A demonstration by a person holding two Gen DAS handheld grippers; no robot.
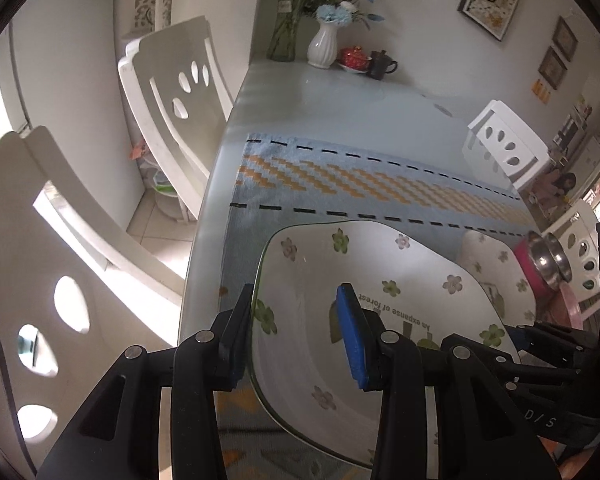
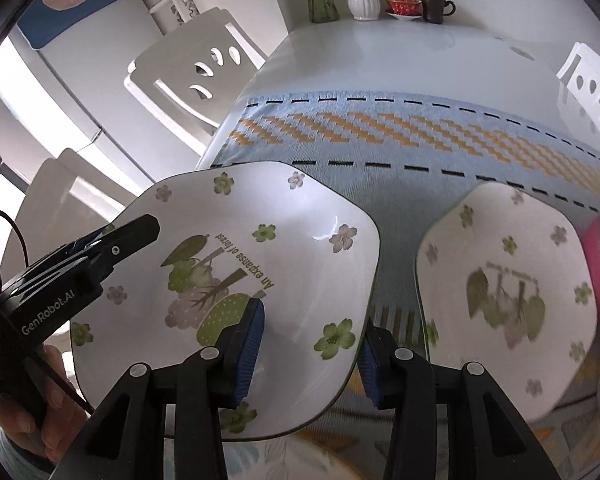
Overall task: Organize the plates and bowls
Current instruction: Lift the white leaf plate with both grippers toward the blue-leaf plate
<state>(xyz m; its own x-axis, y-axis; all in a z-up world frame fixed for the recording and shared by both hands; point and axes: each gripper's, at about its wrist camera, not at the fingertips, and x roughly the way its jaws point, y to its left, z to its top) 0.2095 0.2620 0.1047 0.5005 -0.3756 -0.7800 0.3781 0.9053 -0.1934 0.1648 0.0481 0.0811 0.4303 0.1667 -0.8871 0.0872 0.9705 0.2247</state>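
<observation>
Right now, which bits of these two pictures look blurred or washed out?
Right wrist view: the second floral plate and the pink bowl beside it are smeared, while the held plate stays sharp with a small glare streak. Left wrist view: mostly sharp; daylight behind the near chair is blown out, and the table edge bows from the fisheye.

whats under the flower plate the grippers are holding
Under the held plate, only the blue woven mat shows around its edges; the part directly beneath is covered. A second plate lies beside it.

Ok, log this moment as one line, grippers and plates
left gripper: shut on held plate left rim | right gripper: shut on its right rim | second plate: on table runner | stacking: not yet done
</observation>
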